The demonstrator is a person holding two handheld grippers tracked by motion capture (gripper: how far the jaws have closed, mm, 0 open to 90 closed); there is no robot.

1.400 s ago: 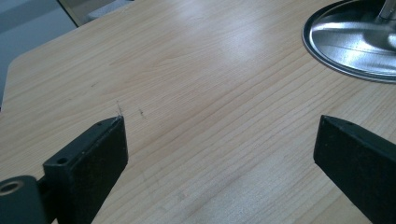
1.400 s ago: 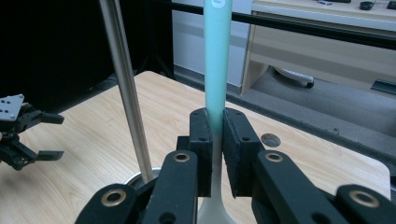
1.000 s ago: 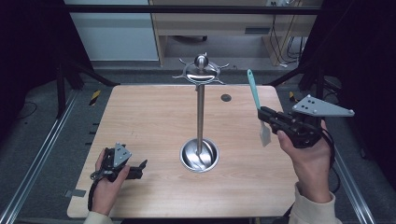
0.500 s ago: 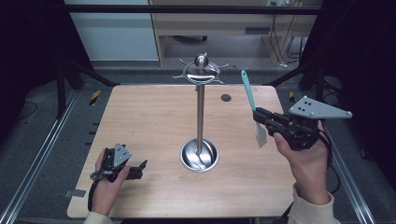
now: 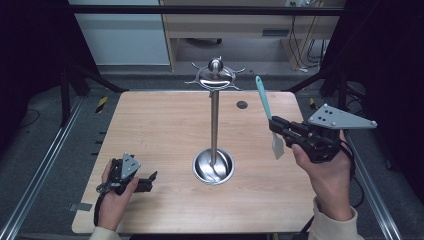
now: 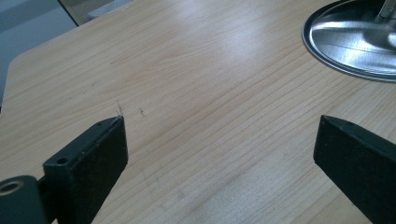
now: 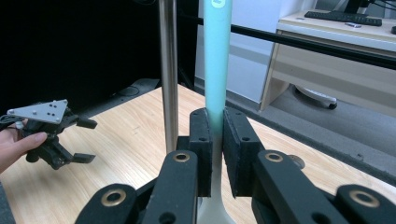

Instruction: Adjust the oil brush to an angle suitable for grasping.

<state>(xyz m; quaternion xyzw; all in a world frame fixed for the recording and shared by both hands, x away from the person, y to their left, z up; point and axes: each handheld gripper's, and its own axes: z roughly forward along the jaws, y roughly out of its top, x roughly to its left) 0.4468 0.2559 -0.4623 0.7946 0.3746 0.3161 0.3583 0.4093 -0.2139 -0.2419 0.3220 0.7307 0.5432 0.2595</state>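
A spatula (image 5: 266, 112) is clenched upright in the right claw (image 5: 278, 129), raised above the bench (image 5: 160, 130) beside the stand (image 5: 214, 120). The left claw (image 5: 149, 179) is rested released. The handle could be knocked against the pole if swung carelessly.

Spatula (image 7: 217, 70) top and blade cut off.
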